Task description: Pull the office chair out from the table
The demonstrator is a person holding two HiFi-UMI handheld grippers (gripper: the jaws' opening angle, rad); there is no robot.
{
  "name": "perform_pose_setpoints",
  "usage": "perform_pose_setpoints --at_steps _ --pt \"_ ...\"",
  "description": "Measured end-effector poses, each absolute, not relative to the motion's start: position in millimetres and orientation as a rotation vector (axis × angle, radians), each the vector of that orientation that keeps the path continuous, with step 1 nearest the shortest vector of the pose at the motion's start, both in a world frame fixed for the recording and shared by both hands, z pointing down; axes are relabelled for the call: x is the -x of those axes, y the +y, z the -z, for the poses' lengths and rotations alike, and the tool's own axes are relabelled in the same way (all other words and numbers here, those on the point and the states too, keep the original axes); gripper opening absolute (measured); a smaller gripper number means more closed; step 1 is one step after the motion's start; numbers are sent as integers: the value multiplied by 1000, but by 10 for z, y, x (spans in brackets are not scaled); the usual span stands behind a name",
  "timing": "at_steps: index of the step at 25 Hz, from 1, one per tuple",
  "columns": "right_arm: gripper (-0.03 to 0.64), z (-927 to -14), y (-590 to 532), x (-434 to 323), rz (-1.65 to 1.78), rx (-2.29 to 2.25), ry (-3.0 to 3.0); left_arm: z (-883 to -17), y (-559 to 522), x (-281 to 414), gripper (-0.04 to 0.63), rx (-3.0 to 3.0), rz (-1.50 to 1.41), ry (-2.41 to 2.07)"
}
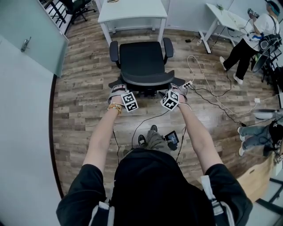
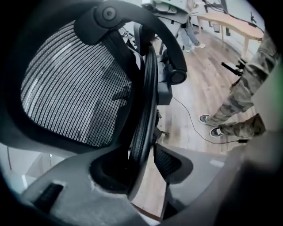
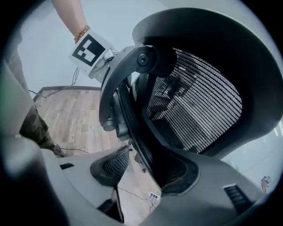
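Our left tool (image 1: 117, 91) and right tool (image 1: 178, 89) both gape, jaws astride the back rim of the chair (image 1: 141, 62); the worktop (image 1: 132, 13) lies beyond the chair, away from us.

Black office chair (image 1: 141, 62) with a mesh backrest is standing upright on the wood floor (image 1: 84, 101), upper centre of the frame. Its seat is facing the white counter (image 1: 132, 11) just above it, and its backrest is facing the lower edge.
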State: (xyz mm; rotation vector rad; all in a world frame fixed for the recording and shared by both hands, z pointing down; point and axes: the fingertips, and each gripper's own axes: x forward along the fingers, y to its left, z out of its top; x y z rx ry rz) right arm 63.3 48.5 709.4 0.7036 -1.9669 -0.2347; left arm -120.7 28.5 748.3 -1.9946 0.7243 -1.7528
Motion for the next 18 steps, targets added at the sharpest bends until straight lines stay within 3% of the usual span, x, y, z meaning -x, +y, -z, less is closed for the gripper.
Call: perform_pose_setpoints --at_steps 18 --pt "141 -6685 918 -652 273 -746 -2069 -6914 621 918 150 2182 1449 886"
